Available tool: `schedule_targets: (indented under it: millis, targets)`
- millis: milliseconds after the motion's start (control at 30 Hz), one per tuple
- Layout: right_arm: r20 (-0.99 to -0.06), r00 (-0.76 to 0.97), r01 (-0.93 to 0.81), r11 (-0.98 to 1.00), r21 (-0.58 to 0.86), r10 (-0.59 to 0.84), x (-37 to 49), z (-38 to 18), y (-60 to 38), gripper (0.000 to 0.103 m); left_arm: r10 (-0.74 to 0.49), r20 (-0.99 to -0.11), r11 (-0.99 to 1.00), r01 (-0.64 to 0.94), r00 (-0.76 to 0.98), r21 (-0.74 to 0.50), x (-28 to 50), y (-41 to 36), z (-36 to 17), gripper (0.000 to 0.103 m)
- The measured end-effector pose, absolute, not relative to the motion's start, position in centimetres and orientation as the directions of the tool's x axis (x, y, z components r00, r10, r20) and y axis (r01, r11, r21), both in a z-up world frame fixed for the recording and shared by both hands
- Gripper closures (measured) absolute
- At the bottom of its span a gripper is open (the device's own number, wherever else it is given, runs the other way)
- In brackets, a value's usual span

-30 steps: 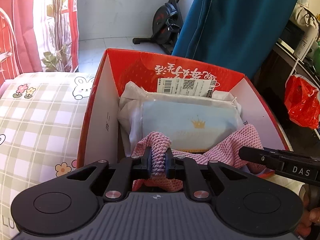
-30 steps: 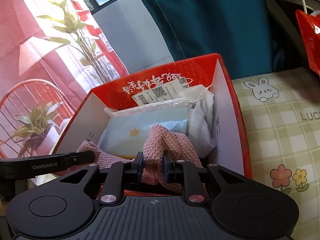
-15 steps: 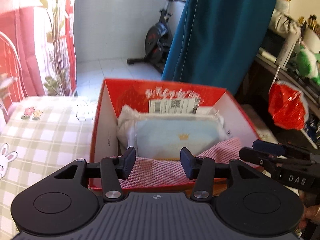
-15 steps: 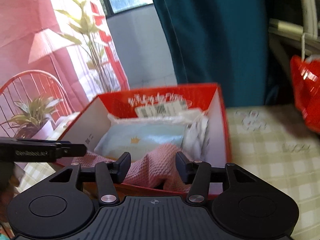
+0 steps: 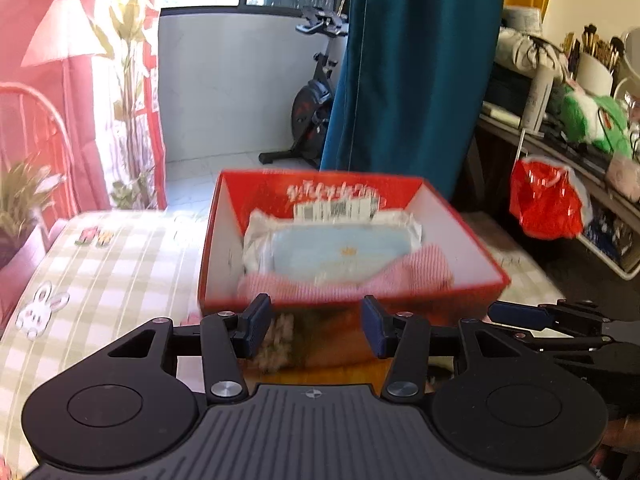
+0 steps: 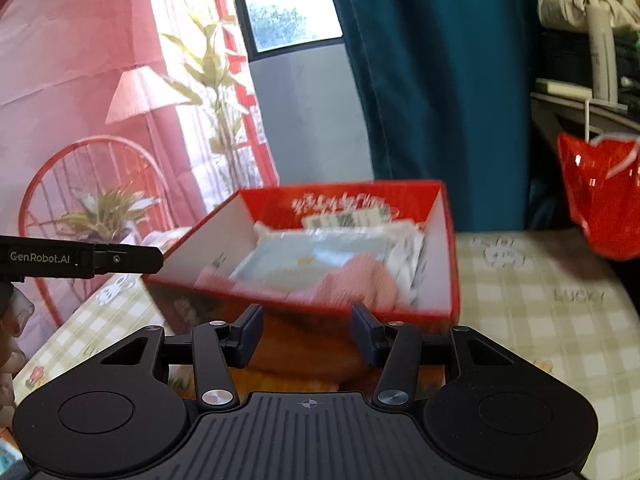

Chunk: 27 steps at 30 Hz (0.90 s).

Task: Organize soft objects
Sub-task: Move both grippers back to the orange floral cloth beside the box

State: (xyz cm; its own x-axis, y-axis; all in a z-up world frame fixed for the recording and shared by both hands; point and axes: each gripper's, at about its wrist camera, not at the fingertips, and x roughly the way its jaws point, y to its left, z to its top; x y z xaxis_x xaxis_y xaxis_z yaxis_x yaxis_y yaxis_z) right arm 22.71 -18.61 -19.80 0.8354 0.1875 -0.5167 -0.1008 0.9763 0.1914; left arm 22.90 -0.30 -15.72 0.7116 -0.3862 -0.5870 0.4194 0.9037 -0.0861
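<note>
A red cardboard box (image 5: 456, 288) (image 6: 448, 292) stands on the checked bed cover. Inside it a pink knitted cloth (image 5: 344, 284) (image 6: 360, 276) lies at the near side, in front of a pale blue packet (image 5: 340, 248) (image 6: 320, 252) and a white bag (image 5: 256, 236). My left gripper (image 5: 316, 326) is open and empty, pulled back in front of the box's near wall. My right gripper (image 6: 306, 330) is open and empty, also short of the near wall. The right gripper's fingers (image 5: 520, 314) show at the right in the left wrist view.
The checked bed cover (image 5: 100, 280) (image 6: 540, 308) spreads on both sides of the box. A teal curtain (image 5: 408, 72) hangs behind it. A red plastic bag (image 5: 548, 200) (image 6: 600, 200) hangs from a cluttered shelf at the right. An exercise bike (image 5: 312, 108) stands on the balcony.
Both grippers let go of the pink cloth, opened and drew back and up out of the box. The cloth now lies inside the box's near side.
</note>
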Motion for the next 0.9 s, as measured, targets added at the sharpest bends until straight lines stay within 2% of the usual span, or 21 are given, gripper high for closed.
schedule_targets:
  millis: [333, 500, 900]
  targets:
    - [-0.627, 0.737, -0.135, 0.964, 0.229, 0.253, 20.2, -24.8, -16.3, 0.059, -0.326, -0.672, 0.931, 0.349, 0.665, -0.107, 19.8, 1.6, -20.7, 0.051]
    - [-0.623, 0.744, -0.134, 0.968, 0.214, 0.241, 19.6, -25.0, -16.0, 0.059, -0.311, -0.686, 0.945, 0.293, 0.658, -0.147, 18.7, 3.5, -21.9, 0.051]
    - [-0.638, 0.734, -0.116, 0.969, 0.218, 0.231, 18.8, -25.6, -17.0, 0.058, -0.308, -0.700, 0.946, 0.288, 0.644, -0.152, 17.9, 3.8, -22.4, 0.051]
